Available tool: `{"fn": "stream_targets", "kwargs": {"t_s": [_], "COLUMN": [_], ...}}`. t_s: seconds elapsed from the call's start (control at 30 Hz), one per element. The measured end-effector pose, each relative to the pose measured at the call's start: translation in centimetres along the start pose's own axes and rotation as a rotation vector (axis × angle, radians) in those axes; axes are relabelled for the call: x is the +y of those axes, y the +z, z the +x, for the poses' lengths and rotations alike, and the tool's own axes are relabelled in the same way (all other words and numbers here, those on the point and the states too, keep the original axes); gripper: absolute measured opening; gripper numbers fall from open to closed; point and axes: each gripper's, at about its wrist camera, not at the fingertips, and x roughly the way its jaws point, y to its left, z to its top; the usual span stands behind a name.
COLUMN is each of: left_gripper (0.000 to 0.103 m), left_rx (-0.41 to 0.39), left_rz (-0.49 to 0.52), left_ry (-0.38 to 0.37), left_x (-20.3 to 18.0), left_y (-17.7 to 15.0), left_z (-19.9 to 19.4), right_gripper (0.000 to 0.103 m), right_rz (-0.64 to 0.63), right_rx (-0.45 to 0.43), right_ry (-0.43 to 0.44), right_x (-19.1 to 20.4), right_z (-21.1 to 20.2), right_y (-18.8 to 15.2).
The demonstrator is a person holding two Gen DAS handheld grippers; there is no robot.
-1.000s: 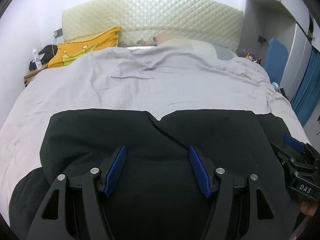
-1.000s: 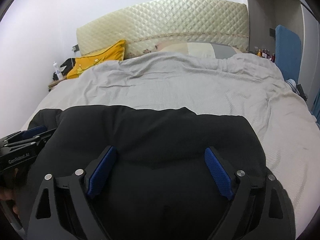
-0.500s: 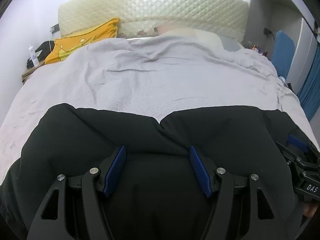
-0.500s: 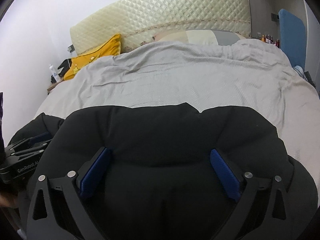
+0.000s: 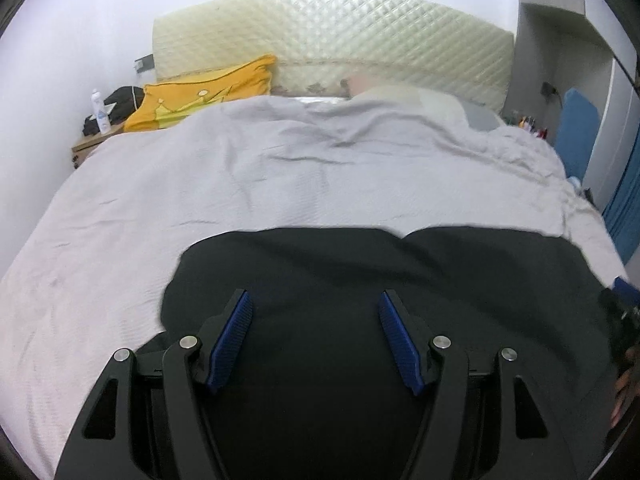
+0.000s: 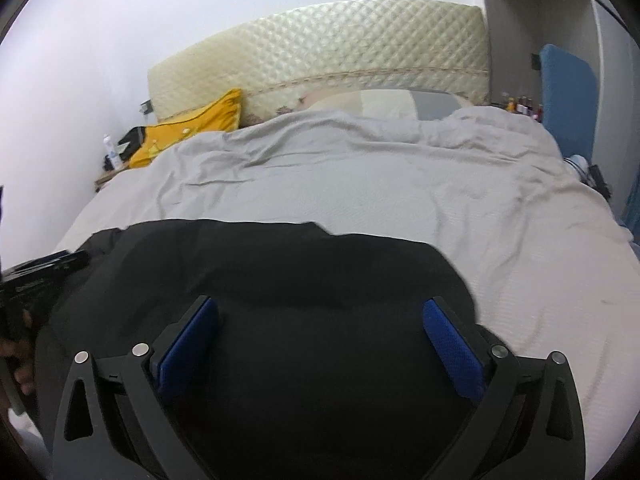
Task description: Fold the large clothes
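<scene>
Black garment (image 5: 360, 272), bulky and matte, on grey bedspread (image 5: 240, 184)

Left claw (image 5: 316, 340) and right claw (image 6: 320, 344) each point toward 12 o'clock, blue pads (image 5: 232, 344) spread wide apart, side by side and level.
</scene>
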Motion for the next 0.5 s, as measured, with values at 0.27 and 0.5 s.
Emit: {"fn": "stream_targets", "kwargs": {"t_s": [0.27, 0.5], "left_gripper": [0.068, 0.069], "left_rx": [0.039, 0.033], "left_rz": [0.019, 0.012], "left_ry": [-0.005, -0.012], "left_x": [0.4, 0.1], "left_y": [-1.4, -1.9], "left_z": [1.8, 2.1], "right_gripper": [0.103, 0.103], "right_rz": [0.014, 0.027], "right_rx": [0.04, 0.034], "right_ry": [-0.002, 0.002], "right_x": [-0.8, -1.0], "right_z": [2.2, 2.7], "right_y": [-1.3, -2.2]}}
